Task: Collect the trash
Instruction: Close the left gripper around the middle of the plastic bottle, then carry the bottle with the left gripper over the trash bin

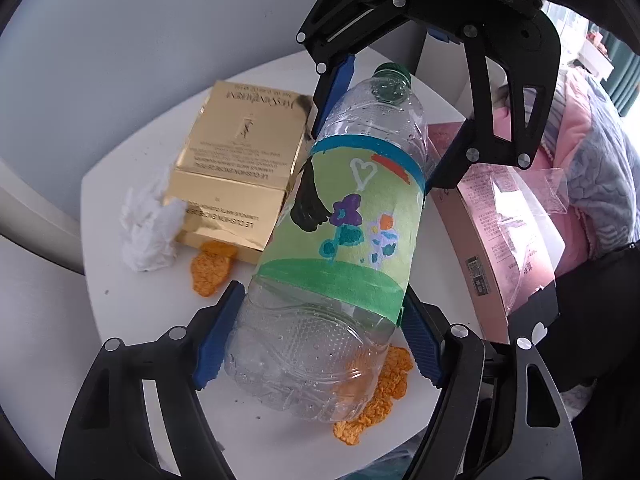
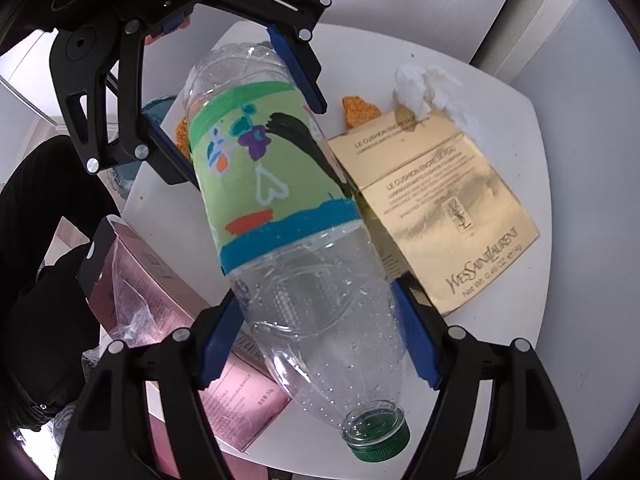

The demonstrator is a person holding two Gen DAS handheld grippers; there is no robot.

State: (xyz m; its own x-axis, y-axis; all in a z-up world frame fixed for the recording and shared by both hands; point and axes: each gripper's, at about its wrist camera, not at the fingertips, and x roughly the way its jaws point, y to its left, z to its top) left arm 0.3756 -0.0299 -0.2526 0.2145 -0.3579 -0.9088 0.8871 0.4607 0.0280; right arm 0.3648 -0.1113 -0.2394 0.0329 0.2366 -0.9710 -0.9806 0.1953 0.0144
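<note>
A clear plastic bottle with a green cap and a hand-painted green label is held above a small white table. My left gripper is shut on the bottle's base end. My right gripper is shut on its neck end, and it also shows opposite in the left wrist view. In the right wrist view the bottle runs from the cap at the bottom to the left gripper at the top. Both pairs of blue pads press the bottle's sides.
On the table lie a gold box, a crumpled white tissue, orange peel pieces and a pink box with clear plastic wrap. A person in pink and grey clothing sits at the right. A white wall is behind.
</note>
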